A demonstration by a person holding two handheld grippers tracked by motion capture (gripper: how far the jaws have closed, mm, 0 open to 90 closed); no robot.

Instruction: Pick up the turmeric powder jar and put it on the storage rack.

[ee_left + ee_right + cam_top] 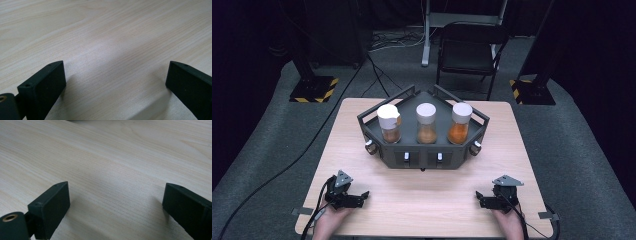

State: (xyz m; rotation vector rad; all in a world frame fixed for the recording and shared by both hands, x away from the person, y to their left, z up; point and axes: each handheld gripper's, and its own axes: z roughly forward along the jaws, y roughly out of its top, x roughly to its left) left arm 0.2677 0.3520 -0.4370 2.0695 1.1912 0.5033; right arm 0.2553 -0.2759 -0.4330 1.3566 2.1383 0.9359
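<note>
Grippers parked, jaws apart, nothing held.
Left gripper (362, 196) at 7 o'clock, right gripper (479, 199) at 5 on table (427, 200); likely resting, rack (422, 155) with three jars (426, 123) at 12, unreached.

Black tools (362, 196), grey three-cornered plates (343, 178)

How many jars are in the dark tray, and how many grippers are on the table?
Spice jars with white lids: 3, left, middle, right, all standing in the dark tray.
Grippers: 2, left gripper and right gripper, both open.
Total: 5
</note>
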